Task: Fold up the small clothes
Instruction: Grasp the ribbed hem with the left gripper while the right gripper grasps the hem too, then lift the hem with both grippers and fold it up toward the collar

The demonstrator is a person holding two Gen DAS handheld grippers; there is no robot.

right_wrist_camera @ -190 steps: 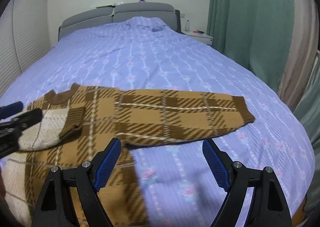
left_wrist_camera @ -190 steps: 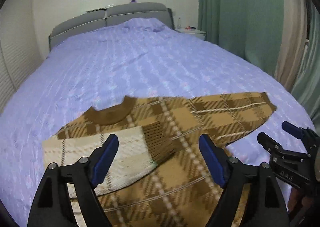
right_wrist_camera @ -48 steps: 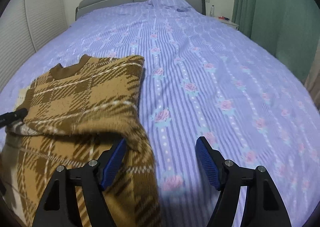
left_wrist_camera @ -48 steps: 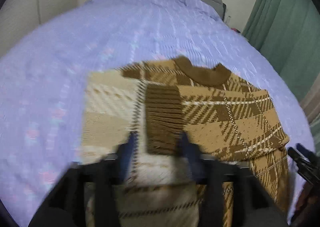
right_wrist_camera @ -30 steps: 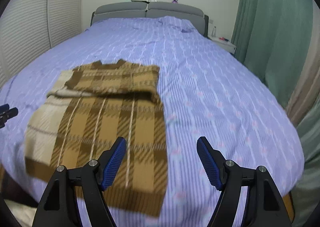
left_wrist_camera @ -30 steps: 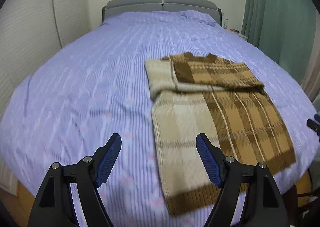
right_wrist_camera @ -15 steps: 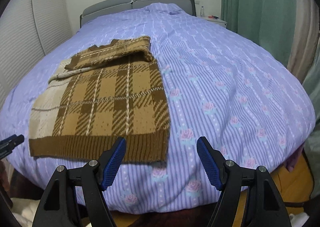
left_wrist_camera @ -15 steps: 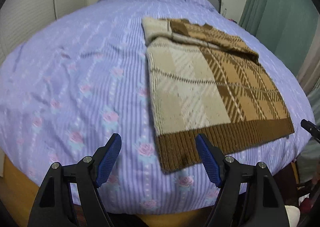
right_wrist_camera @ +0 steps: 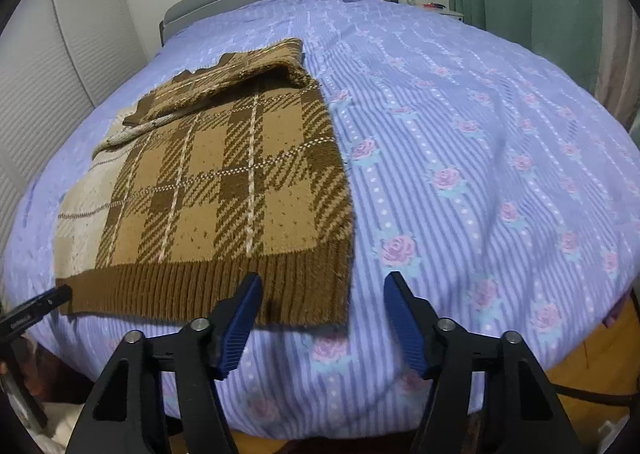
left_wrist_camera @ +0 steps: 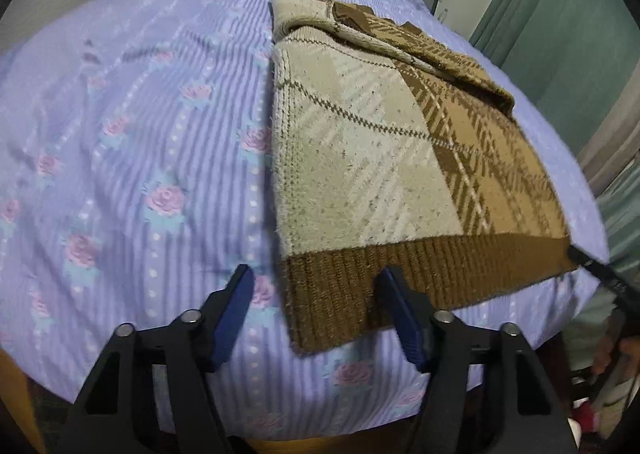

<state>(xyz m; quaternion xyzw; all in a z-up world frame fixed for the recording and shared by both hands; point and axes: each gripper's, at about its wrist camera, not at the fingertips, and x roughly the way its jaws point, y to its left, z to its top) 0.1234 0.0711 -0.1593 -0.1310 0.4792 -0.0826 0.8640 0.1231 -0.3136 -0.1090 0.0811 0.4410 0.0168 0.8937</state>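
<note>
sweater (left_wrist_camera: 372, 158) hem between half-closed tongs (left_wrist_camera: 316, 306)

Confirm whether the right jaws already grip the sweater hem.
No: the right gripper stands open astride the corner of the sweater hem, pads not pressing.

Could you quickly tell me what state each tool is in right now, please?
Left tool: open, jaws just been closing, straddling the sweater hem corner, not gripping.
Right tool: open, jaws just been closing, over the other hem corner, not gripping.

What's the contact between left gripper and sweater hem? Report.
Cannot tell. Left wrist view: the left gripper, jaws just closing, straddles the sweater hem corner; contact unclear.
</note>
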